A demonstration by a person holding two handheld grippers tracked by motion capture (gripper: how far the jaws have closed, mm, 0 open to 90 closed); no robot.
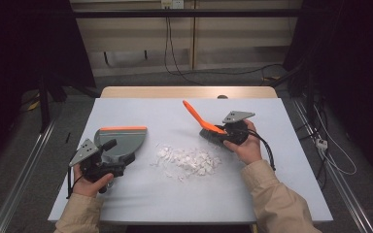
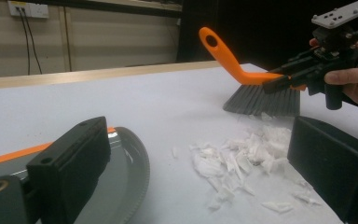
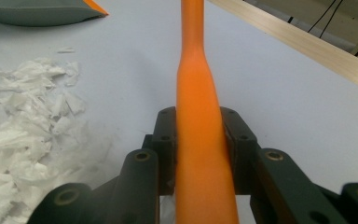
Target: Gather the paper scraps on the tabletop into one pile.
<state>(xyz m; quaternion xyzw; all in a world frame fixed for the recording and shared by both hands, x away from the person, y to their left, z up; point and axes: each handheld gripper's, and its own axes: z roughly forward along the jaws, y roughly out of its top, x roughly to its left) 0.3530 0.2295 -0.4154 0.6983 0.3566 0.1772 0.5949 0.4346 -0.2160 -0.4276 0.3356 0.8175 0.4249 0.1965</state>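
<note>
Tongs [image 1: 218,132] w/ brush [image 1: 201,122], scraps [image 1: 188,160] beside

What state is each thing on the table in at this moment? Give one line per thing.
brush: clamped in the right gripper, bristles down beside the scraps
dustpan: flat on the table, no scraps seen in it
paper scraps: loose pile, unswept
left gripper: jaws apart, one over the dustpan

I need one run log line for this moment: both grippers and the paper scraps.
right gripper: shut on brush | left gripper: at dustpan, grip unclear | paper scraps: between them
</note>
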